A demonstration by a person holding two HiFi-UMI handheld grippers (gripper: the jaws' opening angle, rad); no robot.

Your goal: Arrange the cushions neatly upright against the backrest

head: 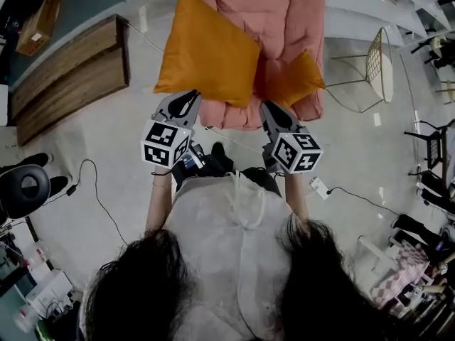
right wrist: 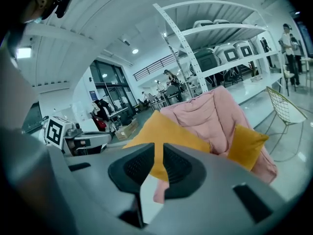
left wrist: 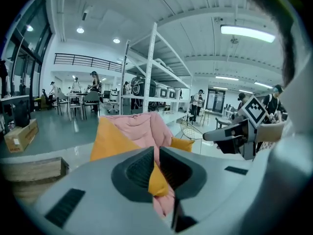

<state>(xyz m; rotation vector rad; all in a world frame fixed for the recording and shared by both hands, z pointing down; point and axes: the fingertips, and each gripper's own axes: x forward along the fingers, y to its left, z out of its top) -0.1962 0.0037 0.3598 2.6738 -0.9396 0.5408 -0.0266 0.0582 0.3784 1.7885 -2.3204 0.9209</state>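
Note:
A large orange cushion (head: pixel 206 48) hangs in the air in front of the pink padded armchair (head: pixel 281 9). My left gripper (head: pixel 188 95) is shut on its lower edge; orange fabric (left wrist: pixel 157 180) shows pinched between the jaws. At the cushion's lower right corner my right gripper (head: pixel 267 108) is closed to a narrow gap, with the orange corner (right wrist: pixel 161 168) in that gap. A smaller orange cushion (head: pixel 297 80) leans on the chair's seat at the right, untouched. In the right gripper view the large cushion (right wrist: pixel 181 136) hides part of the chair (right wrist: pixel 210 114).
A wooden bench (head: pixel 67 77) and a cardboard box (head: pixel 39 20) lie to the left. A gold wire chair (head: pixel 380 66) stands right of the armchair. Cables and a power strip (head: pixel 320 187) trail on the floor. A black stool (head: pixel 25 187) sits at left; white shelving (right wrist: pixel 195 48) stands behind.

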